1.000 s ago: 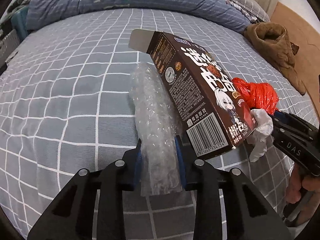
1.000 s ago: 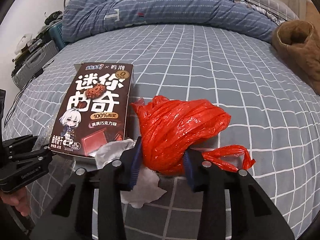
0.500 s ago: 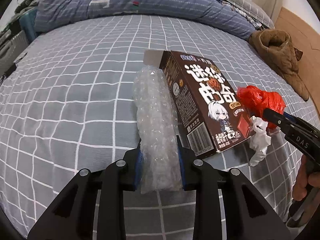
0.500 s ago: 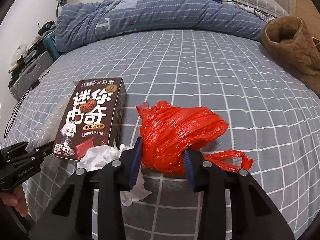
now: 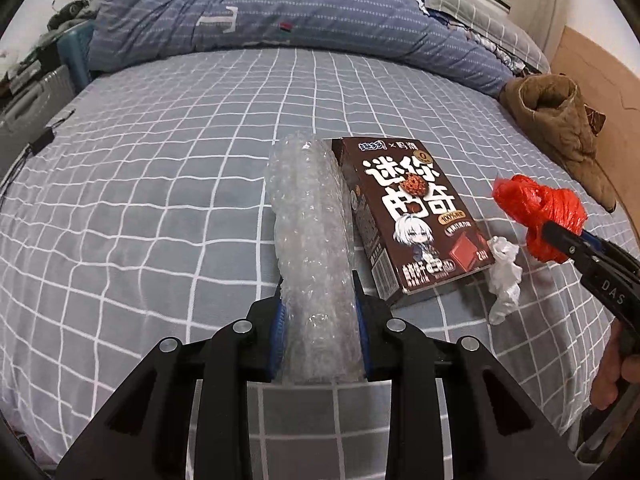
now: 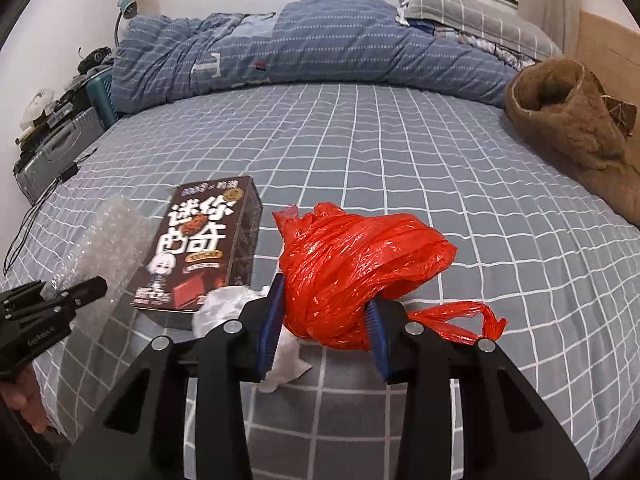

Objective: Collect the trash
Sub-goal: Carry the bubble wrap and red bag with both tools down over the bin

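My left gripper (image 5: 318,300) is shut on a roll of clear bubble wrap (image 5: 310,224) and holds it above the bed. My right gripper (image 6: 326,308) is shut on a crumpled red plastic bag (image 6: 356,264) and holds it off the bed; the bag also shows in the left wrist view (image 5: 536,208). A brown snack box (image 5: 412,208) lies flat on the bed between them, also in the right wrist view (image 6: 204,244). A crumpled white tissue (image 5: 505,276) lies by the box's near corner, also in the right wrist view (image 6: 236,304).
The bed (image 6: 400,160) has a grey checked sheet. A blue quilt (image 6: 300,52) is bunched at the far end with a pillow (image 6: 460,4). A brown coat (image 6: 572,128) lies at the right edge. A suitcase (image 6: 52,156) and cables stand left of the bed.
Both grippers have risen and pulled back with their loads. The snack box, tilted up against the bubble wrap a second ago, now lies flat on the bed.
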A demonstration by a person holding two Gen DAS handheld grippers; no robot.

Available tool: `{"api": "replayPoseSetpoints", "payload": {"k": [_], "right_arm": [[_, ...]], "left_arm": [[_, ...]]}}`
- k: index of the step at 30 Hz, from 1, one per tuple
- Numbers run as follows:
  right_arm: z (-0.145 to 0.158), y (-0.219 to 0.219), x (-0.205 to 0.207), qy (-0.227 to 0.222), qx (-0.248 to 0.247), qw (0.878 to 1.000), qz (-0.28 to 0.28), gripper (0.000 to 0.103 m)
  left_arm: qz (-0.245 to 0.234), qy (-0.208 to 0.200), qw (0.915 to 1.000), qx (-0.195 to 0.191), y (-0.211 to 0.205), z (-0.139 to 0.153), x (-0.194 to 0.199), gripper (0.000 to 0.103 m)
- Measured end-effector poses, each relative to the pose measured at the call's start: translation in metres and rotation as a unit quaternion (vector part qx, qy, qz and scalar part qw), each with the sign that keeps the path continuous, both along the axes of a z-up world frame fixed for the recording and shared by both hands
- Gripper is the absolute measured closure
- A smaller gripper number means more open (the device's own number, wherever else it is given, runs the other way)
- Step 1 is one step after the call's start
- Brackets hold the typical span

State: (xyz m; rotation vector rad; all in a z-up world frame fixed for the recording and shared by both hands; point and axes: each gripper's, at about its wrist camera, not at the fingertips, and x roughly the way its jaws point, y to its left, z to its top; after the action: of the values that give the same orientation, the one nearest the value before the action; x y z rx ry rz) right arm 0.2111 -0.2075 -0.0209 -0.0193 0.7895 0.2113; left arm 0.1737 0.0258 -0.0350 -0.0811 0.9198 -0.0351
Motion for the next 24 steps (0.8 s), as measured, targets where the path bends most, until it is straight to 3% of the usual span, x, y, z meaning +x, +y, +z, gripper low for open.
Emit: {"api": "replayPoseSetpoints", "payload": {"k": [24], "right_arm": [[0.031, 0.028, -0.071, -0.018, -0.006, 1.000, 0.006, 0.067]], "left_arm": [[-0.019, -0.017, 0.9997, 0.002, -0.015, 0.023, -0.064, 0.076]]}}
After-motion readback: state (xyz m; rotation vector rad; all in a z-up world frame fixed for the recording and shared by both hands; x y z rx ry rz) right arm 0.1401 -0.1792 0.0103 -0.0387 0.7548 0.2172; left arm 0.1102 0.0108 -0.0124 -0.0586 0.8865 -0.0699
